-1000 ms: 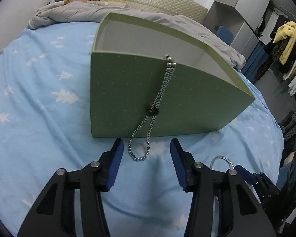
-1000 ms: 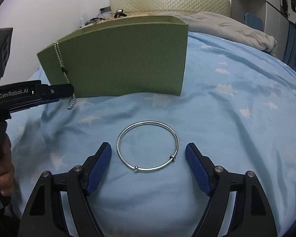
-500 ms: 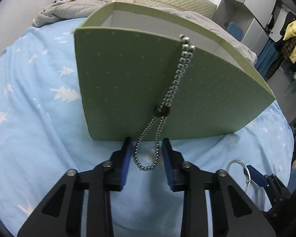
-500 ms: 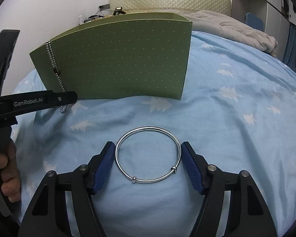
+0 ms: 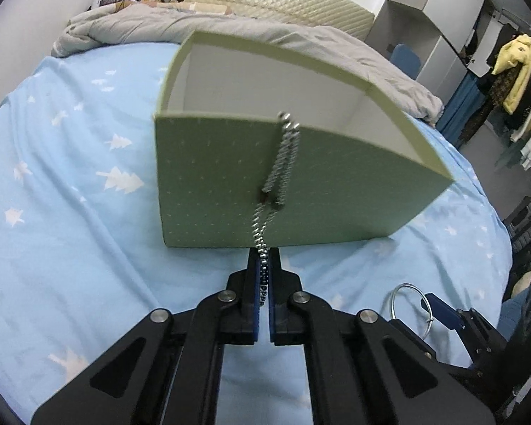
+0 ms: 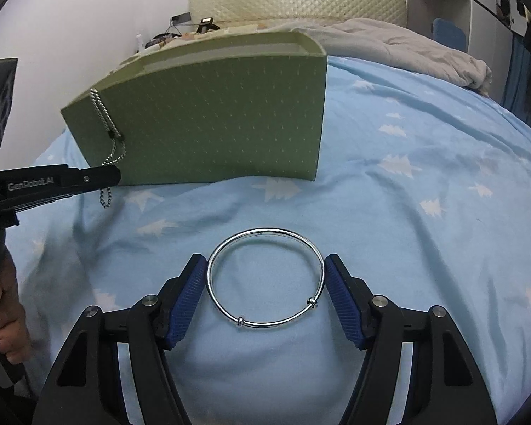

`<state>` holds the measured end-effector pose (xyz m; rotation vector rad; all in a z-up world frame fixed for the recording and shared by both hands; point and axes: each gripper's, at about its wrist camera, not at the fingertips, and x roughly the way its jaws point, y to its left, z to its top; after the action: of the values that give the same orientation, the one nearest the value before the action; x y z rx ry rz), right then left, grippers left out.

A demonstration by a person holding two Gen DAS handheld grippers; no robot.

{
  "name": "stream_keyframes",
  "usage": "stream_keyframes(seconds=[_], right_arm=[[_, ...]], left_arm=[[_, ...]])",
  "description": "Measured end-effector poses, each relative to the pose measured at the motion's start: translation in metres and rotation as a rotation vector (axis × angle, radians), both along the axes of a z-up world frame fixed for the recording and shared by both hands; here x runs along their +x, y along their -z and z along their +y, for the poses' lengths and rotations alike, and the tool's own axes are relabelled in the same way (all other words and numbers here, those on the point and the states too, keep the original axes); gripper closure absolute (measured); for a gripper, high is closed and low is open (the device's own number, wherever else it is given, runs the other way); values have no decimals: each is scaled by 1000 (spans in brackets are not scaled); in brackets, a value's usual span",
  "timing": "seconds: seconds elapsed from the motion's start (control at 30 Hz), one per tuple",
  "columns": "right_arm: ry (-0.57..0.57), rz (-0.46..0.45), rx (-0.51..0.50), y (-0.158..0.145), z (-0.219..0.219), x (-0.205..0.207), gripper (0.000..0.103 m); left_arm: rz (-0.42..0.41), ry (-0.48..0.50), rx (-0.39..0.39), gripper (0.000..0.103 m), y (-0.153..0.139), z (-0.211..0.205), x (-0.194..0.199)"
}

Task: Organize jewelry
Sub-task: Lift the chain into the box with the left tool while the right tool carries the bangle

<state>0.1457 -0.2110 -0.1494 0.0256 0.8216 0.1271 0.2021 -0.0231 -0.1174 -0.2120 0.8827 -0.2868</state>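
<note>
The left gripper (image 5: 264, 269) is clamped on the lower loop of the silver ball-bead chain (image 5: 279, 163), its blue pads pressed together with a short run of beads pinched between them; from the right wrist view a small tail of the loop hangs just below the closed tips. The chain is light, limp and slippery in the way of small round beads, so a pinch across several beads at once, as here, looks sound to me, though it will swing and could snag where it drapes over the near rim. Beyond the tips it runs taut up the near wall of the open green dotted cardboard box (image 5: 209, 184) to that rim, passing a dark bead midway up. The right gripper (image 6: 265, 272) has its jaws part-way together around the thin silver wire bangle (image 6: 265, 281), which lies flat on the pale blue tree-printed bedsheet (image 6: 424, 177) between the ribbed blue pads; each pad sits against or just beside the outer edge of the hoop, and I cannot tell whether they truly press. The bangle is stiff, smooth and light; squeezed across its width it may spring out or flex, so a hold on the wire itself seems safer. Farther off, behind the box, lies a rumpled grey quilt (image 5: 131, 24).
</note>
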Motion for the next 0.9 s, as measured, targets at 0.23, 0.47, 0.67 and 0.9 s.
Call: stream_keyframes(seconds=[0.23, 0.47, 0.67, 0.9], right_arm=[[2, -46, 5, -27, 3, -21, 38], [16, -95, 29, -55, 0, -33, 38], [11, -146, 48, -89, 4, -41, 38], [-5, -194, 69, -128, 5, -33, 37]], left_arm=[[-39, 3, -7, 100, -28, 2, -21], [-65, 23, 1, 100, -50, 3, -39], [-109, 39, 7, 100, -79, 7, -47], [-133, 48, 18, 100, -101, 10, -36]])
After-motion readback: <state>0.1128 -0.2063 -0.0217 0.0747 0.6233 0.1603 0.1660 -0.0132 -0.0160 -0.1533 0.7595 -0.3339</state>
